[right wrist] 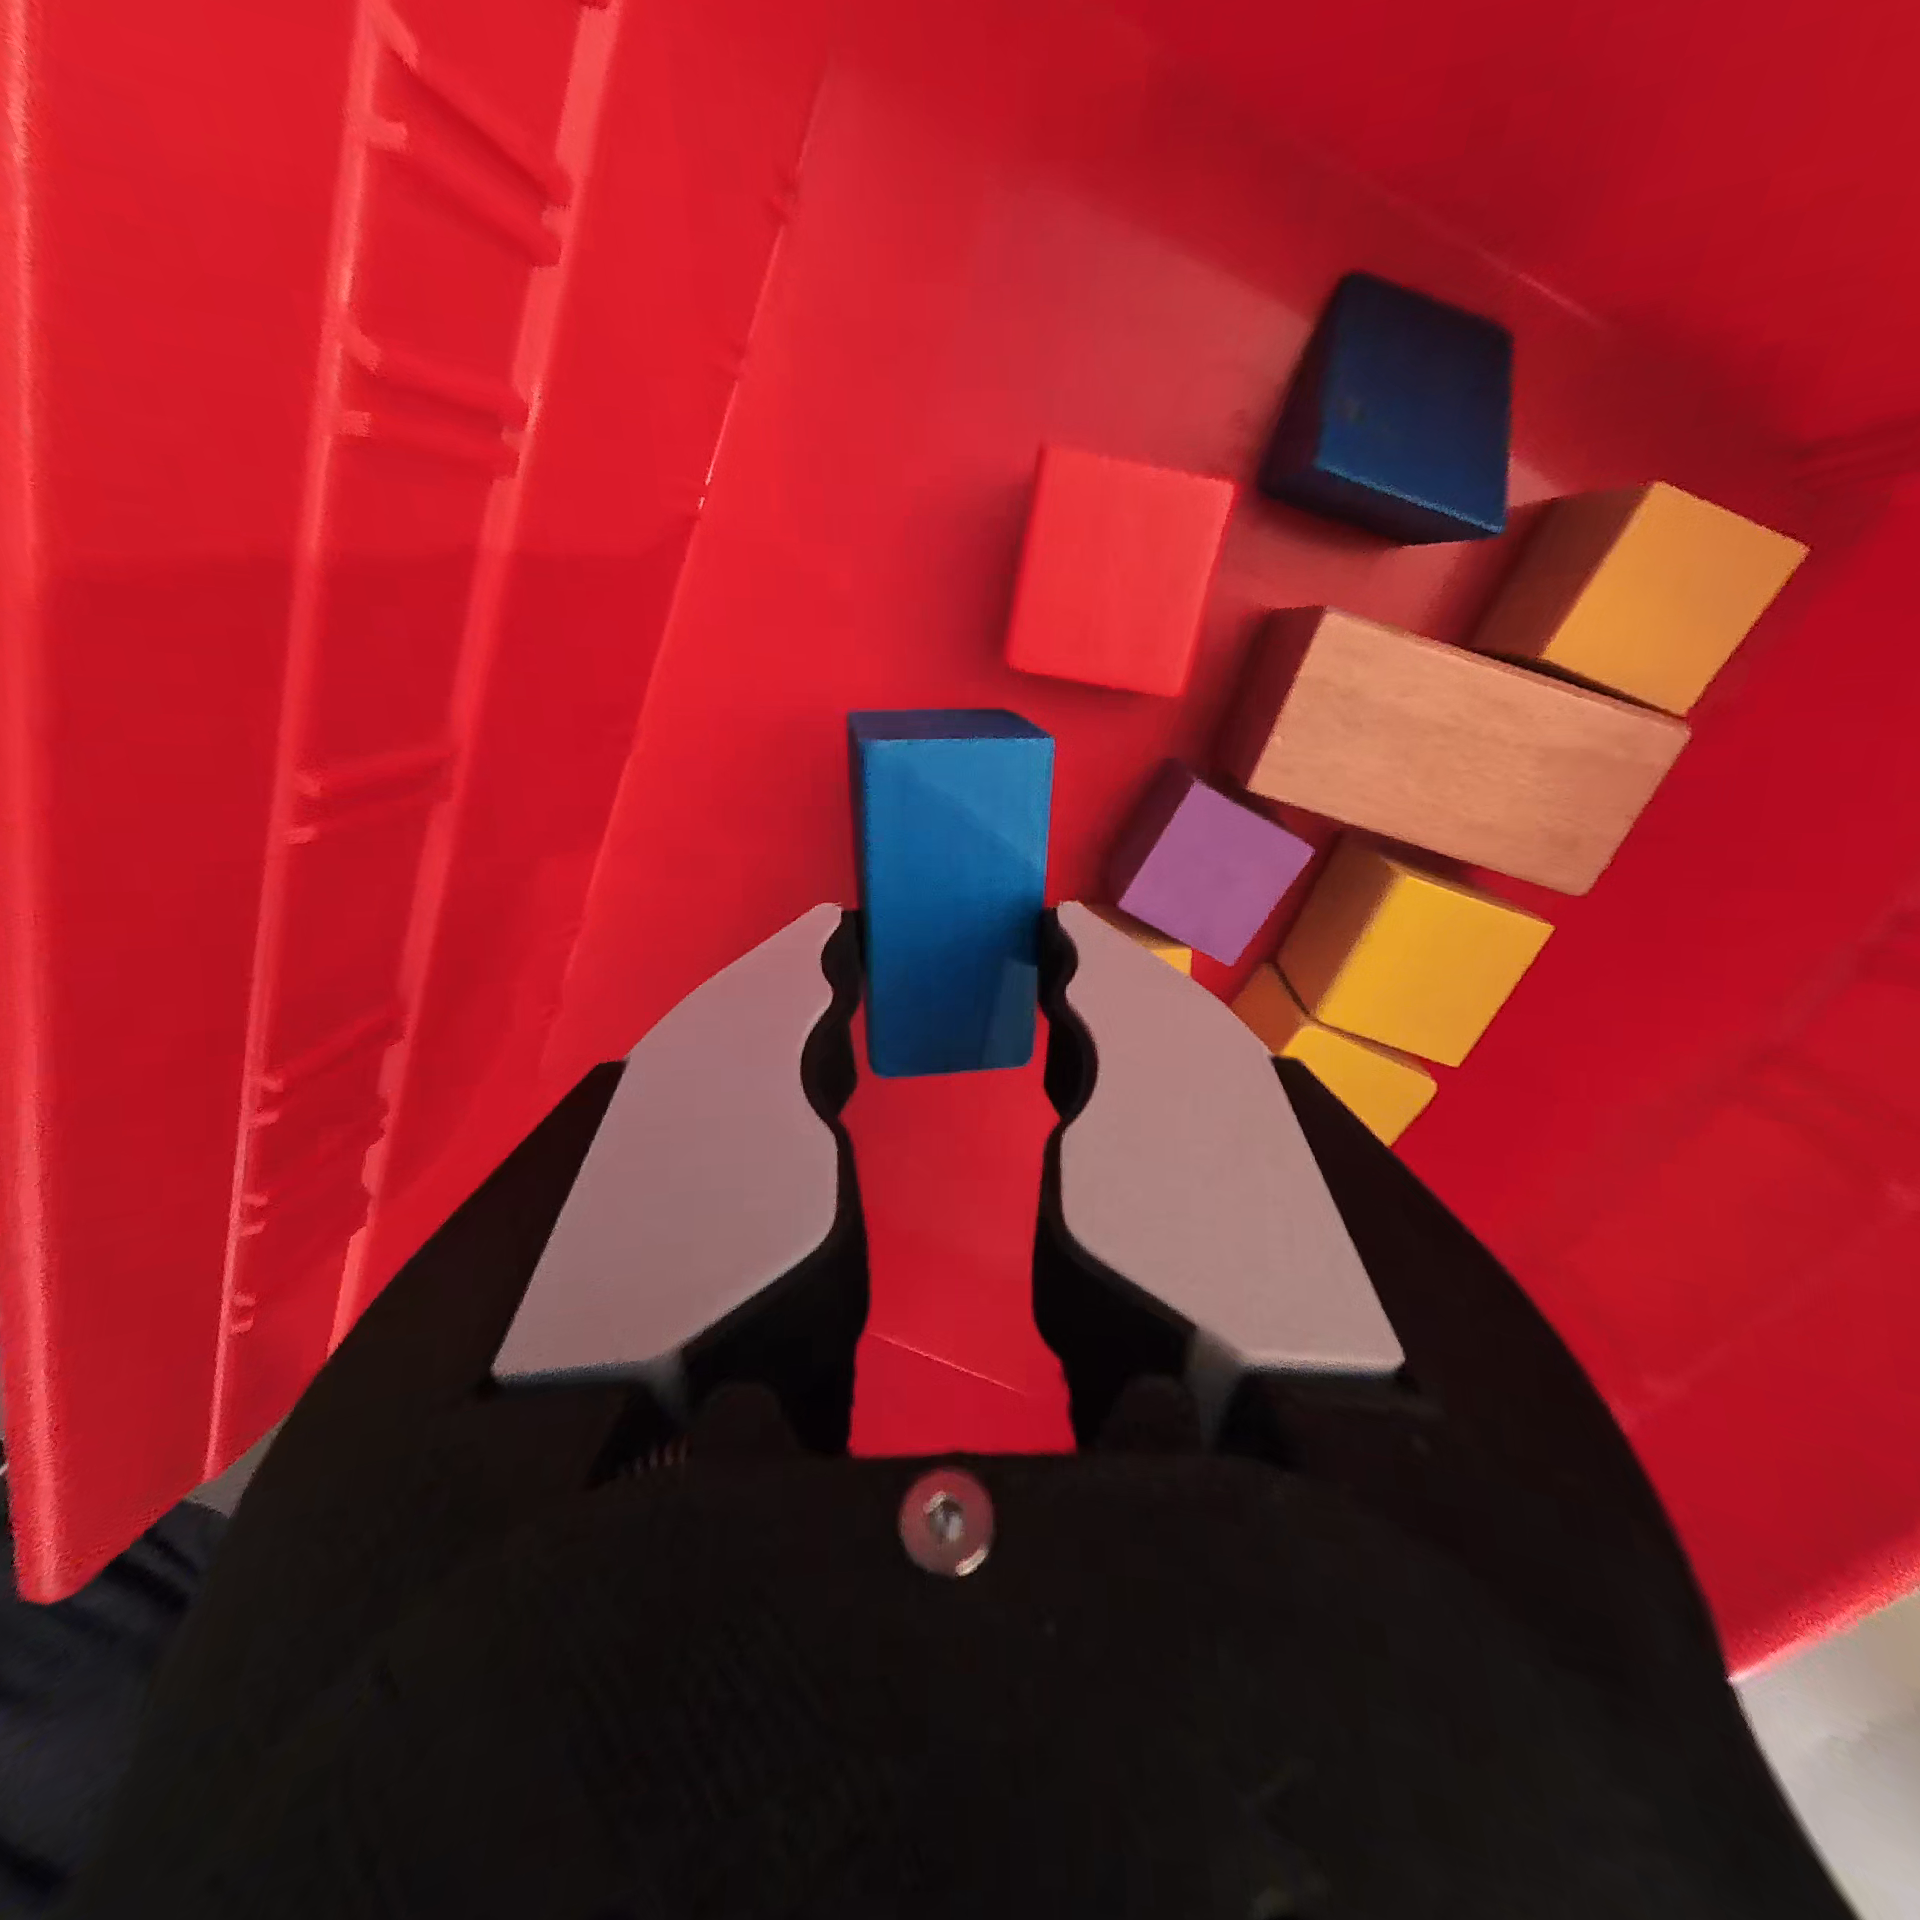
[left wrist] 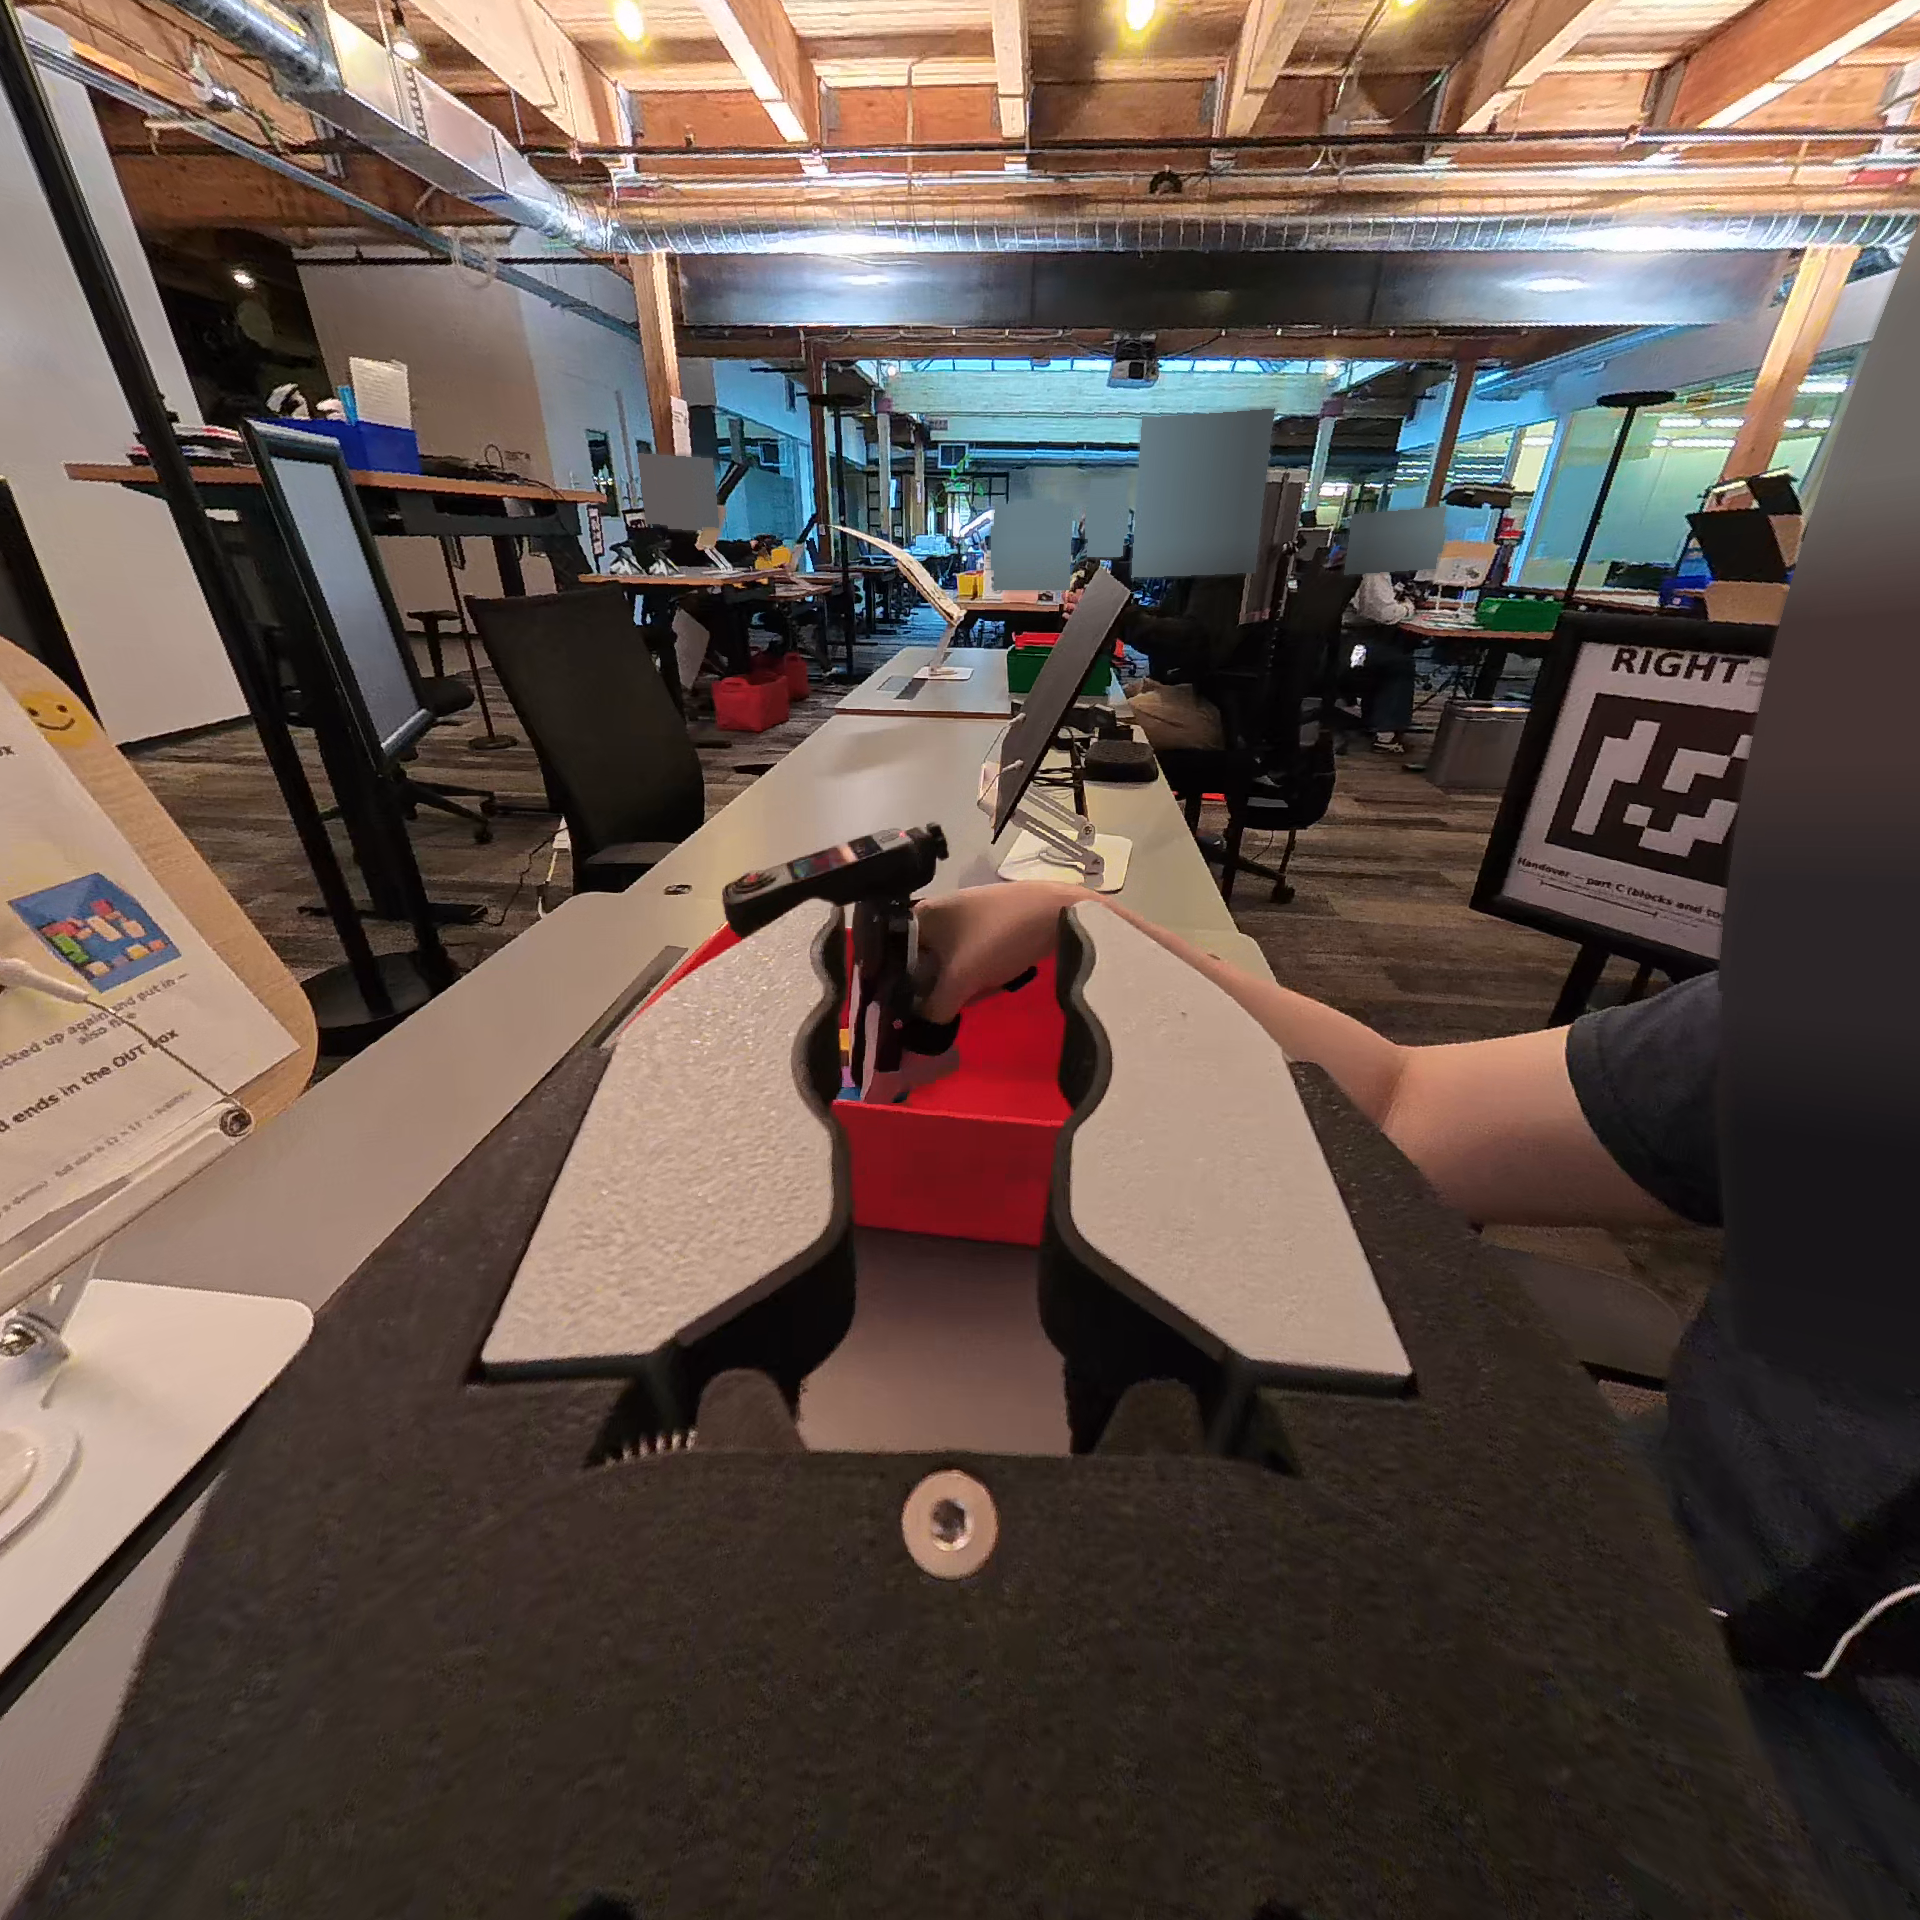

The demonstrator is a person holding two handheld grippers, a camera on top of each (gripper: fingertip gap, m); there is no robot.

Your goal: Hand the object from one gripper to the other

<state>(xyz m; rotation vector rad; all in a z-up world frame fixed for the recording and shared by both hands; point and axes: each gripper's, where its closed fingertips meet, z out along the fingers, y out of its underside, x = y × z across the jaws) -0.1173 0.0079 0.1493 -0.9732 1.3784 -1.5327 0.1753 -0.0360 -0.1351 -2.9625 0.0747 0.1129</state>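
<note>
While reaching into the red plastic bin [right wrist: 312, 623], the right gripper [right wrist: 948, 925] is clamping a smooth blue rectangular block [right wrist: 948, 883]. The left gripper [left wrist: 948, 935] is hovering with its jaws apart, holding nothing.

L cam: level over desk toward red bin [left wrist: 951, 1164]; R cam: close, down inside it.

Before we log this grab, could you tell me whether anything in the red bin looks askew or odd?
Nothing is damaged or spilled. The blocks in the red bin lie loosely jumbled, the dark blue block tilted. The right gripper squarely clamps the blue block.
</note>
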